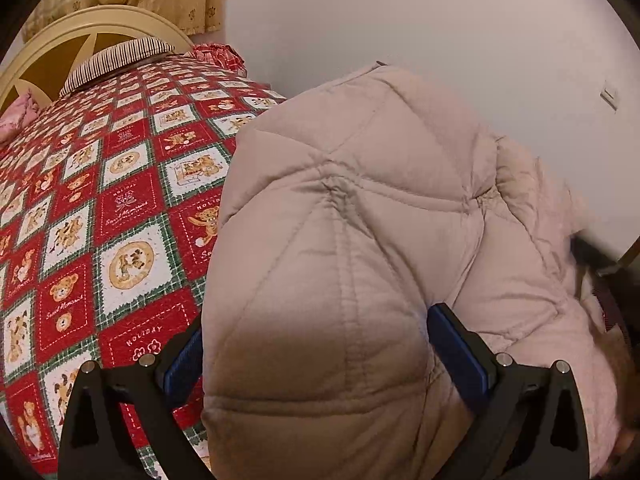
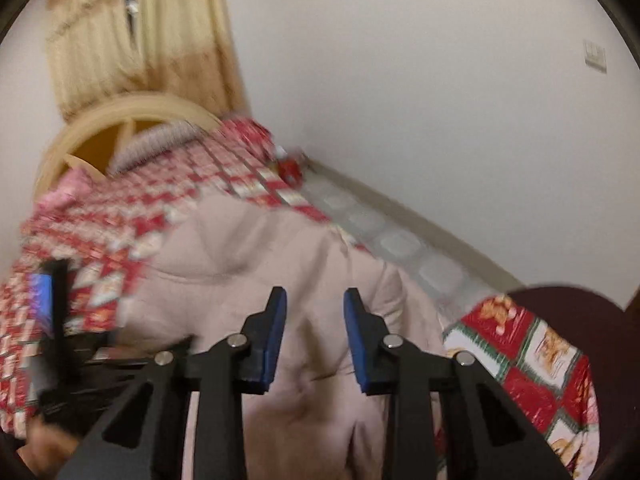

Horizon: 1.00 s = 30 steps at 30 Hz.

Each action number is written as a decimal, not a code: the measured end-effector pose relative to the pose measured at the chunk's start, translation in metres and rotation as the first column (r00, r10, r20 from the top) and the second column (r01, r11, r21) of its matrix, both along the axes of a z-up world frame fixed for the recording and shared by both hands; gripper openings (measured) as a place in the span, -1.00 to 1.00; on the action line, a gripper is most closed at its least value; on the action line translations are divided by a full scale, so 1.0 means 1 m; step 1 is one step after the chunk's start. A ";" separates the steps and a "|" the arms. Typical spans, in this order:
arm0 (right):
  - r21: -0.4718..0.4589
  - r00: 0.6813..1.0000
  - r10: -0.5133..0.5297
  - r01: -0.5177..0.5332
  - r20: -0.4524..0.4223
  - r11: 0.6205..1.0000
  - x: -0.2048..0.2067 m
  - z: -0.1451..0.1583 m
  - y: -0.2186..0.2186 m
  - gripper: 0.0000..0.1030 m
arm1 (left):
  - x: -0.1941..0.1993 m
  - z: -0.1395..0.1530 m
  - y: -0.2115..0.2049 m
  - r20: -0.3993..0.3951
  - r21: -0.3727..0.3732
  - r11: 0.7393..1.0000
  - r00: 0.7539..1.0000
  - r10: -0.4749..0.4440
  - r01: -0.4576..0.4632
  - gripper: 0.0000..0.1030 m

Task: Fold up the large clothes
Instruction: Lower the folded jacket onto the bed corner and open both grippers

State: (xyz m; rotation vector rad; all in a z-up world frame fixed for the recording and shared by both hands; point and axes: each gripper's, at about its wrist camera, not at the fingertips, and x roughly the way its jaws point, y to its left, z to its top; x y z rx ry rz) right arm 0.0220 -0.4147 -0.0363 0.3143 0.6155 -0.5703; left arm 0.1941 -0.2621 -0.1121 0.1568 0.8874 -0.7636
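Left wrist view
My left tongs (image 1: 316, 364): spread as wide as they go, with a thick bulge of the pale pink quilted puffer jacket (image 1: 360, 240) filling the gap. Both blue pads meet the fabric at its sides, but I cannot tell whether they press or merely flank it.
Where the jacket is: heaped on the bed with the red, white and green teddy-bear patchwork quilt (image 1: 100, 208), toward the wall side, rising high in front of this camera.
Which way it points: its long axis seems to run from my tongs away toward the white wall (image 1: 440, 20). I cannot tell collar from hem here.
Risk: the padding is springy and slippery — tongs at full spread have little bite, so the bulge could slide out and the fold spring back.

Right wrist view
My right tongs (image 2: 316, 336): partly apart, nothing between the blue pads, hovering above the jacket (image 2: 248, 240).
Where the jacket is: lying across the quilt (image 2: 520, 344), below and ahead of the tongs; the picture is blurred.
Which way it points: lengthwise from me toward the cream curved headboard (image 2: 132, 108).
Risk: with only one side steadied, the bulk could flop over unevenly — or toward the bed's near edge.
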 end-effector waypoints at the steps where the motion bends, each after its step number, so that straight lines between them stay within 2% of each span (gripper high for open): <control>1: 0.036 0.999 -0.007 0.008 -0.035 0.999 0.010 -0.016 -0.011 -0.36 | 0.001 0.000 0.000 0.003 0.006 1.000 1.000 0.000 0.000 0.99; 5: 0.147 1.000 -0.006 0.007 -0.007 0.989 0.014 -0.044 -0.025 -0.36 | 0.007 -0.001 -0.001 0.009 0.021 1.000 1.000 0.002 -0.003 0.99; 9: 0.156 1.000 0.015 -0.012 -0.018 0.988 0.018 -0.055 -0.031 -0.36 | 0.010 -0.005 -0.001 0.002 0.010 1.000 1.000 0.018 -0.018 0.99; 12: 0.196 1.000 0.002 0.000 -0.009 0.981 0.008 -0.066 -0.039 -0.41 | 0.008 -0.006 -0.009 0.034 0.033 0.999 0.999 0.017 -0.018 0.99; 14: 0.199 0.999 -0.006 0.012 -0.033 0.980 0.015 -0.070 -0.040 -0.42 | 0.012 -0.008 -0.016 0.055 0.045 0.999 0.998 0.019 -0.022 0.99; 17: 0.210 0.998 -0.011 0.024 -0.059 0.977 0.025 -0.074 -0.047 -0.43 | 0.021 -0.014 -0.018 0.025 0.035 0.999 0.999 0.024 -0.025 0.99; 23: 0.144 0.996 -0.035 0.047 -0.086 0.989 0.028 -0.068 -0.033 -0.42 | 0.014 -0.009 -0.005 0.008 0.035 0.999 1.000 0.022 -0.023 0.99; 26: 0.066 0.994 -0.056 0.062 -0.094 0.996 0.027 -0.063 -0.019 -0.37 | 0.009 -0.002 0.010 -0.046 0.025 0.999 0.999 0.026 -0.025 0.99; 29: 0.026 0.991 -0.085 0.088 -0.104 0.996 0.023 -0.060 -0.013 -0.22 | 0.004 0.006 0.025 -0.077 0.028 0.999 0.996 0.044 -0.042 0.98; 30: 0.009 0.988 -0.101 0.103 -0.115 0.995 0.021 -0.058 -0.010 0.00 | 0.000 0.010 0.029 -0.058 0.040 0.998 0.997 0.048 -0.046 0.98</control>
